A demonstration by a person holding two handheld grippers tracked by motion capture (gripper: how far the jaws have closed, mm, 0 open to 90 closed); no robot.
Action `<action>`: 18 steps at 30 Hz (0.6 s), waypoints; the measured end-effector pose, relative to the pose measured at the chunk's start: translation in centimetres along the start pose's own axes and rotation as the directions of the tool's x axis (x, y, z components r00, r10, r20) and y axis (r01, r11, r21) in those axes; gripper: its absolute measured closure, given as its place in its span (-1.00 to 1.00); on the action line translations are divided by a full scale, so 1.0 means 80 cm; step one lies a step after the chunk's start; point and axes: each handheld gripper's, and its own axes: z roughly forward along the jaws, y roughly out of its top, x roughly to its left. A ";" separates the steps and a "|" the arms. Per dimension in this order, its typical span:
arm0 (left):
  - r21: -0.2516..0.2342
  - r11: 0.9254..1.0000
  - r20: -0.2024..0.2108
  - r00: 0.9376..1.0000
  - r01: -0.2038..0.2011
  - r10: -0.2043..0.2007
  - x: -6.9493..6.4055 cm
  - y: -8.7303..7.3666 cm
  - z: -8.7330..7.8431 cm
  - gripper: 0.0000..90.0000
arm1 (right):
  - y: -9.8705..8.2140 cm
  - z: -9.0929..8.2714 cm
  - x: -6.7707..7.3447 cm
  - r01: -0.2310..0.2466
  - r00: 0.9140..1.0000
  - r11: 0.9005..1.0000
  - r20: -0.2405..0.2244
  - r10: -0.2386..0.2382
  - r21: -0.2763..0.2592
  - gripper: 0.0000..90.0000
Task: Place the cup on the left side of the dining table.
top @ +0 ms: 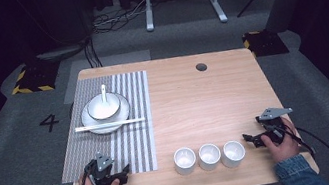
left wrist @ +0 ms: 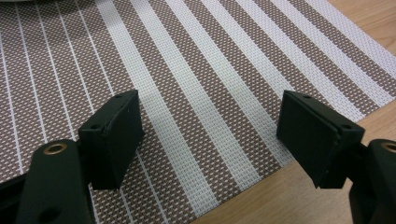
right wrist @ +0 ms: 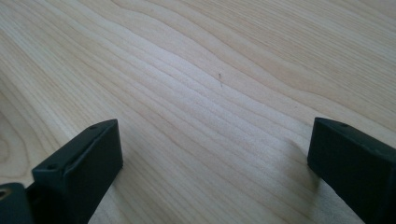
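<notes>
Only placemat (left wrist: pixel 196 93) edge under spread L gripper (left wrist: pixel 210 135) fingers.

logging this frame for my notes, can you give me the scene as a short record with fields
surface: wooden table
mat: striped placemat on the table's left side
place setting: white bowl with a spoon in it, on a plate
chopsticks: chopsticks lie across the plate's near edge
cups: three white cups in a row at the near edge
left gripper: left gripper open over the placemat's near corner
right gripper: right gripper open over bare wood, right of the cups
</notes>
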 end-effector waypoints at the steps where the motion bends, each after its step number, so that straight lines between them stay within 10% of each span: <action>1: 0.000 1.000 0.001 1.000 0.002 -0.002 0.000 0.000 0.000 -0.49 | 0.000 0.000 0.000 0.000 1.000 1.000 0.000 0.000 0.000 -0.92; 18: -0.061 0.998 0.051 0.999 0.004 -0.001 -0.010 0.025 -0.050 -0.39 | 0.000 0.000 0.000 0.000 1.000 1.000 0.000 0.000 0.000 -0.92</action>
